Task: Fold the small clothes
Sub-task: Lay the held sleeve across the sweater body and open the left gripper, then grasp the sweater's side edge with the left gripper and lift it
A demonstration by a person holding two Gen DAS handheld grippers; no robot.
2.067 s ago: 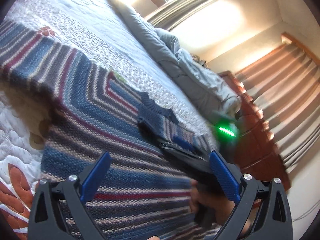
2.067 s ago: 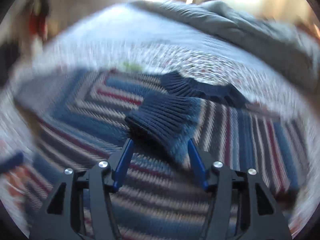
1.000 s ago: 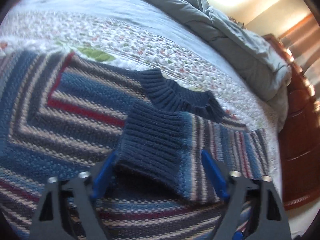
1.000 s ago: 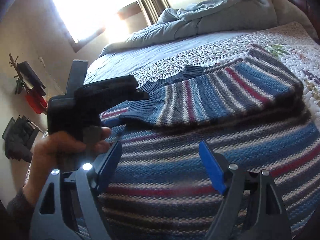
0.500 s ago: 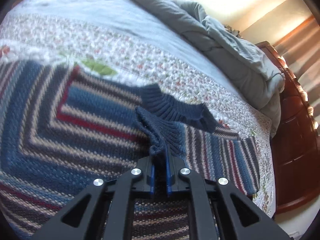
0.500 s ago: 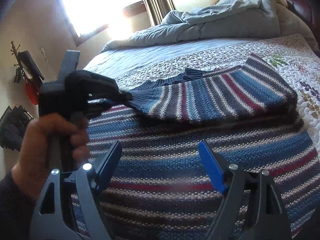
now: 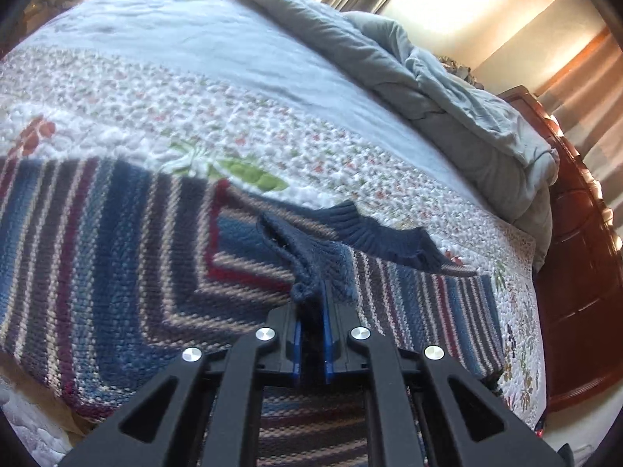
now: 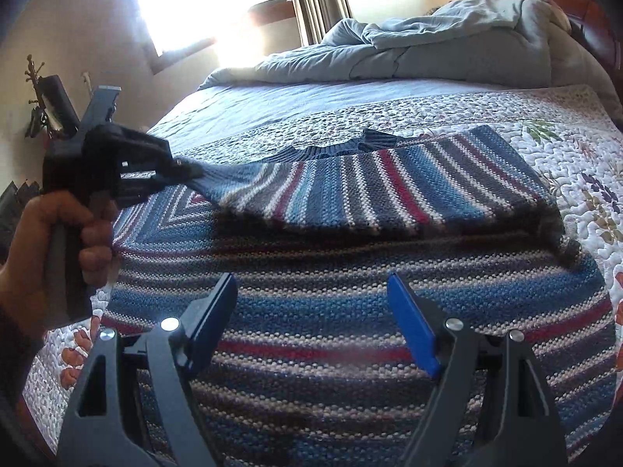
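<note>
A knitted sweater (image 7: 117,241) striped in blue, grey, red and cream lies spread on the bed. Its navy ribbed collar (image 7: 381,237) points toward the far side. In the left wrist view, my left gripper (image 7: 311,299) is shut on the sleeve's navy ribbed cuff (image 7: 311,264), which bunches between the blue pads. In the right wrist view the left gripper (image 8: 187,174) holds that cuff off the bed at the left, and the striped sleeve (image 8: 389,190) lies folded across the sweater's body. My right gripper (image 8: 311,307) is open above the sweater's lower part, with nothing between its fingers.
The sweater rests on a white quilted floral bedspread (image 7: 233,116). A grey-blue duvet (image 8: 428,39) is bunched at the far end against a dark wooden headboard (image 7: 576,272). A person's hand (image 8: 43,241) grips the left tool. A bright window (image 8: 214,0) is behind.
The left gripper's jaws closed on the cuff, then it drew the cuff up and leftward in the right wrist view, stretching the sleeve across the body. The right gripper stayed put.
</note>
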